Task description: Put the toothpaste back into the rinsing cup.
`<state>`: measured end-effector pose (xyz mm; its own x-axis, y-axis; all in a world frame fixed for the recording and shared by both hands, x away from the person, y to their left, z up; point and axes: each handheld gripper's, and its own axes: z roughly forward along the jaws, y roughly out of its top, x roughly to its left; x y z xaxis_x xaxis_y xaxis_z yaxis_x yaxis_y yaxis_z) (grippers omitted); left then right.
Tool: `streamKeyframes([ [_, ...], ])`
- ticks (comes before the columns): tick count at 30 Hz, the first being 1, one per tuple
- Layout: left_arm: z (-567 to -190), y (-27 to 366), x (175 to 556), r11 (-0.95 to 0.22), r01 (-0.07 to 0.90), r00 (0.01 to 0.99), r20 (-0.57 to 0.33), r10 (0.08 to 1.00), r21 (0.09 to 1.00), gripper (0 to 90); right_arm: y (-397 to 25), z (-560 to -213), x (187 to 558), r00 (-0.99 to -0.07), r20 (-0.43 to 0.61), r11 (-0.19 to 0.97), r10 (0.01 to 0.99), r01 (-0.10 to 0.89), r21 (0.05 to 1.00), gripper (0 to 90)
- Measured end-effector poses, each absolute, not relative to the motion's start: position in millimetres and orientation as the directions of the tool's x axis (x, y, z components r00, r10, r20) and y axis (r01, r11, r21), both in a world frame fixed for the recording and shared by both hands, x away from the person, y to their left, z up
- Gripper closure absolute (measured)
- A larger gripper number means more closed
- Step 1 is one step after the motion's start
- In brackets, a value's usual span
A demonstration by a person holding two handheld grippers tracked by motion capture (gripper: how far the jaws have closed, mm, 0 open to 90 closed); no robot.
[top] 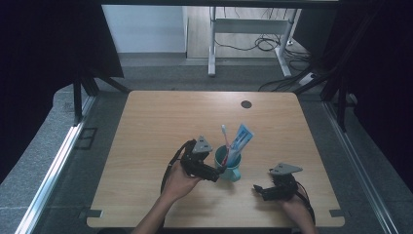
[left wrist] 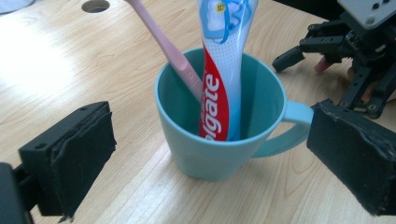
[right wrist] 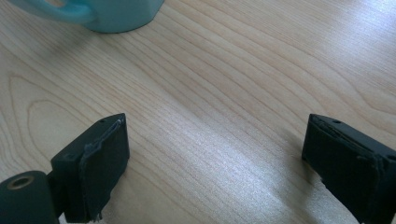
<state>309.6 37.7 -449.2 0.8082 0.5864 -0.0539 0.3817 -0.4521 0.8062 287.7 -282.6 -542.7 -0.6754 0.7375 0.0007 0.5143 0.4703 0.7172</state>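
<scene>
Two hand-held grippers work here. The left hand-held gripper [left wrist: 205, 154] gapes wide around the teal mug [left wrist: 219, 135], mid-table, holding toothpaste [left wrist: 222, 79] and toothbrush [left wrist: 163, 44]. Best to square its pads on the wall before closing. The right hand-held gripper [right wrist: 224, 163], also wide, hovers near-right.

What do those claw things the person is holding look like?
Each gripper is black, built from jointed bars. The left gripper and the right gripper each carry a grey three-cornered plate on top and trail a black cable. Up close, the pads are thick black blocks with rough, frayed edges. No sleeves cover the forearms.
</scene>
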Motion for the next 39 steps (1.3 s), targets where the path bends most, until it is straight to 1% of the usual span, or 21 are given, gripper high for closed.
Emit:
streamKeyframes([
  [11,-454.6,56.3,301.5,-0.443,0.389,0.793,-0.05,0.607,0.808,0.3,-282.5,-542.7,287.7,-0.675,0.004,0.468,0.738,0.516,0.717,7.3],
  [20,-462.7,75.4,291.6,-0.461,0.384,0.776,-0.01,0.63,0.8,0.3,-282.6,-542.6,287.5,-0.674,0.004,0.468,0.739,0.518,0.716,7.3],
  [39,-494.3,104.6,279.1,-0.43,0.411,0.743,-0.022,0.669,0.804,0.8,-282.6,-542.6,287.5,-0.674,0.004,0.469,0.738,0.517,0.716,7.3],
])
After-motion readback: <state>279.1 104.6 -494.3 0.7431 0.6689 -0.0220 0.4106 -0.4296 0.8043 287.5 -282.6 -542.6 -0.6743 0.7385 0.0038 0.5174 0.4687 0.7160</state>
